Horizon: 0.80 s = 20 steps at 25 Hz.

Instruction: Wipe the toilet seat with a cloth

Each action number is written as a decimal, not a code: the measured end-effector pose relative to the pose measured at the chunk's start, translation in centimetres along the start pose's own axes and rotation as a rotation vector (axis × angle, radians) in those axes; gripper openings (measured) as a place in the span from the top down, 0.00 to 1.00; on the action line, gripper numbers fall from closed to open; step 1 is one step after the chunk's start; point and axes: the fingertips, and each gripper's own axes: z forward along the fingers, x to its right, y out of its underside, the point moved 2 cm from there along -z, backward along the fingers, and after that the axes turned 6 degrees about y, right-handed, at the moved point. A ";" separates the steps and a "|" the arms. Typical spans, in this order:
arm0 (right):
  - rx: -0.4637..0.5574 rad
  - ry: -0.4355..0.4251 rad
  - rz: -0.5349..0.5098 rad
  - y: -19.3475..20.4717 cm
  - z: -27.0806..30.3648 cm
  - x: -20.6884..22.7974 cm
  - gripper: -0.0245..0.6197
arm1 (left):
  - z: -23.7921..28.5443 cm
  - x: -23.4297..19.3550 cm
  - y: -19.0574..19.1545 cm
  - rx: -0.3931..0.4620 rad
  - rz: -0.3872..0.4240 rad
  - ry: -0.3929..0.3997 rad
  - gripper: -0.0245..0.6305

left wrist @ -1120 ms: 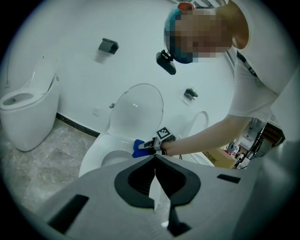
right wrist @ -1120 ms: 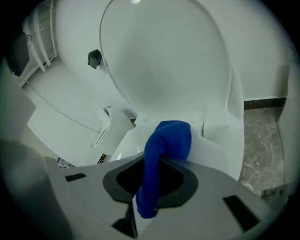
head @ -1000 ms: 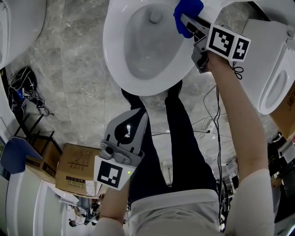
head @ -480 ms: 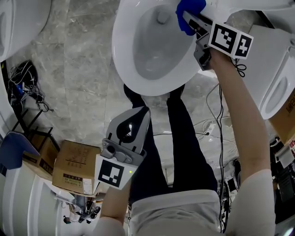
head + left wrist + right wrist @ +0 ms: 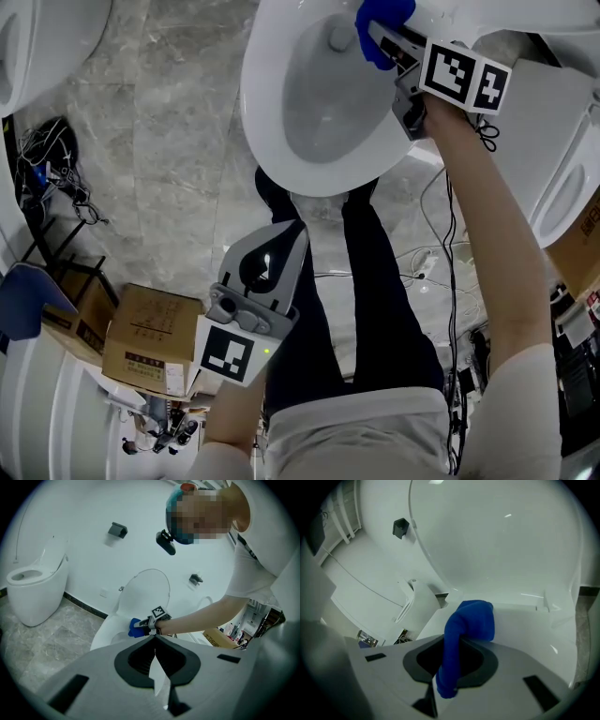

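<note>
The white toilet seat [image 5: 267, 141] fills the top of the head view, its lid [image 5: 497, 541] raised behind. My right gripper [image 5: 382, 39] is shut on a blue cloth [image 5: 380, 21] and presses it against the seat's rear right rim. In the right gripper view the cloth [image 5: 471, 620] bulges out of the jaws onto the white seat [image 5: 529, 620]. My left gripper [image 5: 267, 255] hangs low over the person's legs, shut and holding nothing. The left gripper view looks past its own jaws [image 5: 154, 651] at the toilet [image 5: 105, 632] and the cloth [image 5: 136, 627].
A second toilet [image 5: 37, 37] stands at the left and a third [image 5: 562, 169] at the right. A cardboard box [image 5: 150, 342] and a tangle of cables [image 5: 47, 169] lie on the grey marble floor. The person's dark-trousered legs [image 5: 375, 281] stand right before the bowl.
The right gripper has slid the cloth a little along the rim toward the back of the bowl. The head view has shifted slightly. The left gripper has stayed put.
</note>
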 end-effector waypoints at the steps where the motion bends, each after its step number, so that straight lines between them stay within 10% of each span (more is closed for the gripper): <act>1: -0.001 -0.001 -0.004 0.0 0.0 -0.1 0.88 | 0.0 0.2 0.0 0.001 0.004 -0.002 0.95; 20: -0.017 -0.038 -0.019 -0.4 -0.4 -1.0 0.88 | 0.5 1.9 -0.3 0.013 0.035 -0.021 0.95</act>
